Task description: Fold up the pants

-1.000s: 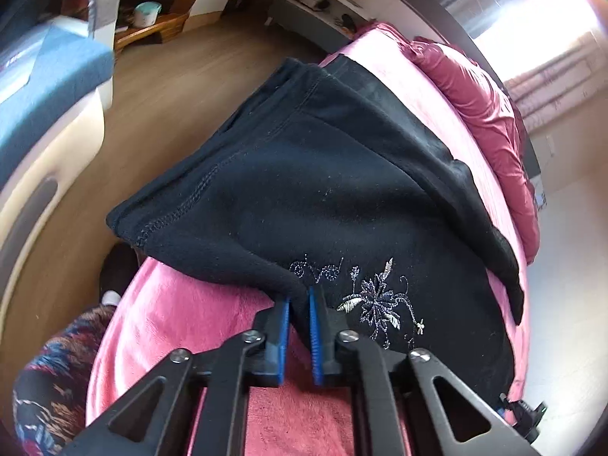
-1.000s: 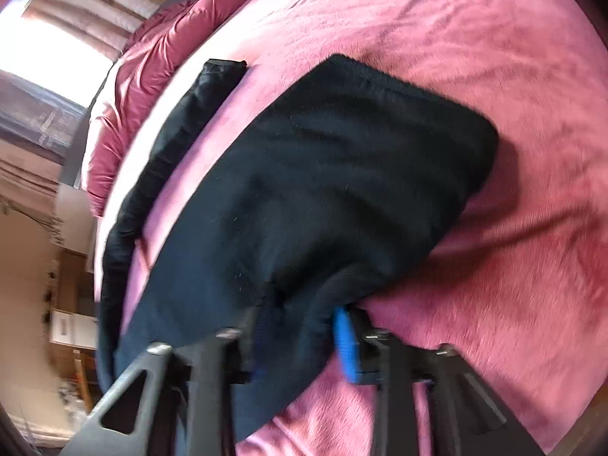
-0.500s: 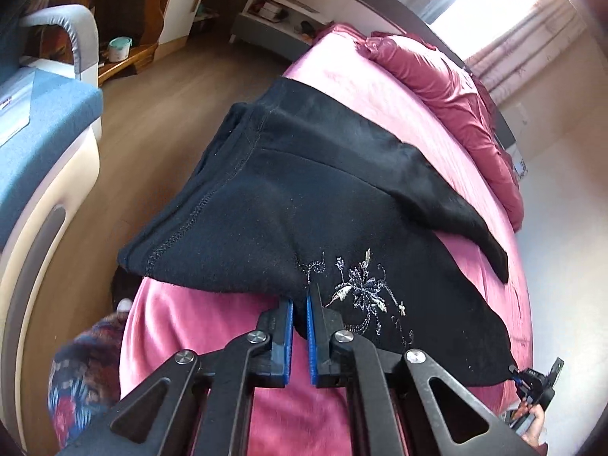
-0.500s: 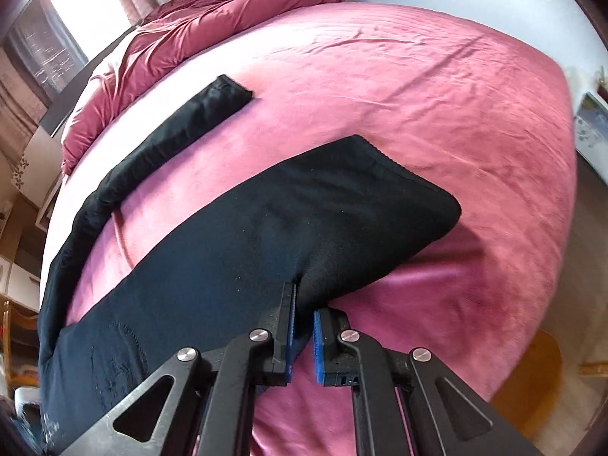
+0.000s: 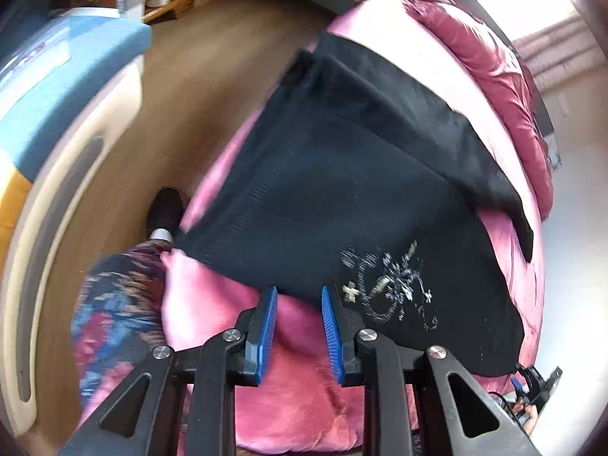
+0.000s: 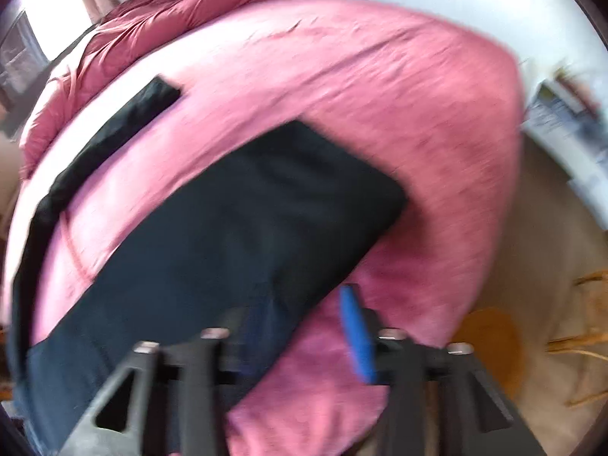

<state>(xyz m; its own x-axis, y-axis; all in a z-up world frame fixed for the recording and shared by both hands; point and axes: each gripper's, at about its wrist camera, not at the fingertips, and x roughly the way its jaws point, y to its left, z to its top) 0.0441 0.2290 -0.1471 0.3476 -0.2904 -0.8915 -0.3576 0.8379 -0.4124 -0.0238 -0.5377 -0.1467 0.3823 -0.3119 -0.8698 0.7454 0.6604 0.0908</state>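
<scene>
The black pants (image 5: 342, 174) lie flat on the pink bed (image 5: 304, 387), waist end with white flower embroidery (image 5: 391, 285) nearest me. My left gripper (image 5: 298, 311) is open, its blue pads just off the pants' near edge, holding nothing. In the right wrist view the pants (image 6: 228, 235) stretch across the bed (image 6: 380, 95), one leg (image 6: 114, 133) running off toward the pillows. My right gripper (image 6: 304, 323) is open at the pants' near edge; its left finger is blurred against the cloth.
A dark red duvet (image 5: 505, 68) lies at the head of the bed. A blue and cream chair (image 5: 57, 95) stands left on the wood floor. The person's patterned trouser leg (image 5: 114, 323) is by the bed edge. Floor and shelves (image 6: 562, 121) lie right.
Both grippers have opened and let go of the pants' edge, which now lies flat on the bed. Both have drawn back slightly.
</scene>
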